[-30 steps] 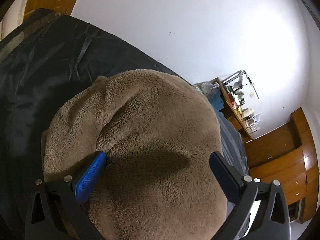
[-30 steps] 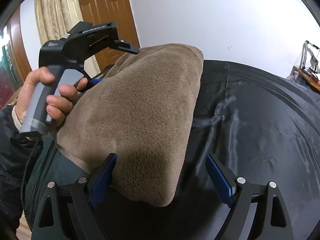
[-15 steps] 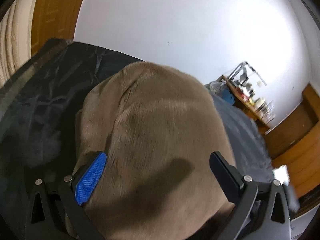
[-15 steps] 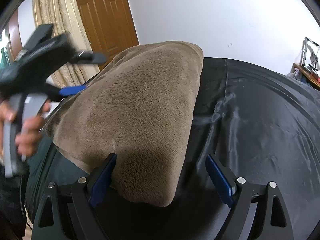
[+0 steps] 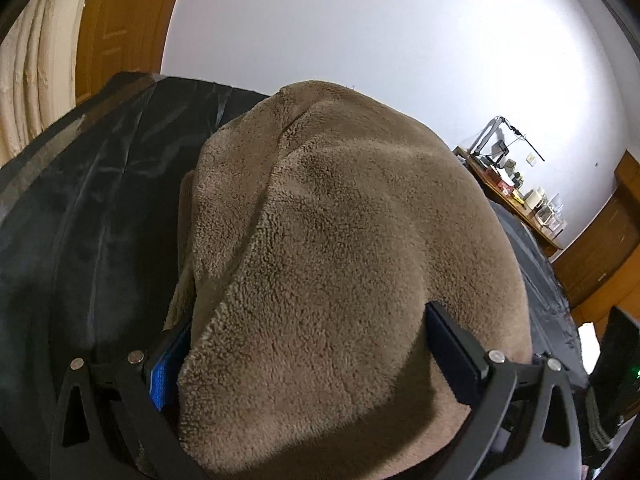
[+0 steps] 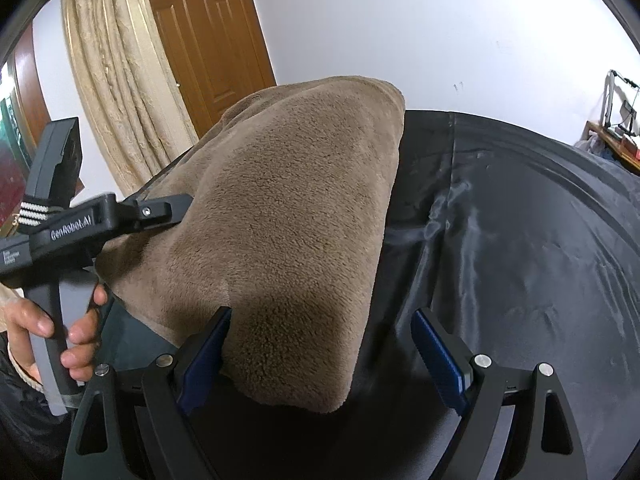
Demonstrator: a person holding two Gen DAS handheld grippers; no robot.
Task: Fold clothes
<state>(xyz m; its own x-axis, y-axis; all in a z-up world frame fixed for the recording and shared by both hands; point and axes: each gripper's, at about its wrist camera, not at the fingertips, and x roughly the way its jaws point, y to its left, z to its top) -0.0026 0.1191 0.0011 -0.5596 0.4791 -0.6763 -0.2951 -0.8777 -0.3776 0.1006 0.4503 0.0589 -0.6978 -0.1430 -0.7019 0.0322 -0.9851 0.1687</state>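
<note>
Since left tool (image 5: 308, 356) swung back onto folded brown fleece (image 6: 288, 216), jaws wide w/ cloth between, right tool (image 6: 320, 354) wide at desk's near edge, next fold likely.

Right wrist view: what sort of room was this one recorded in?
Probably a room in a home, perhaps a bedroom. A panelled wooden door and a cream curtain stand by a plain white wall, and the brown fleece garment lies on a black sheet.
</note>
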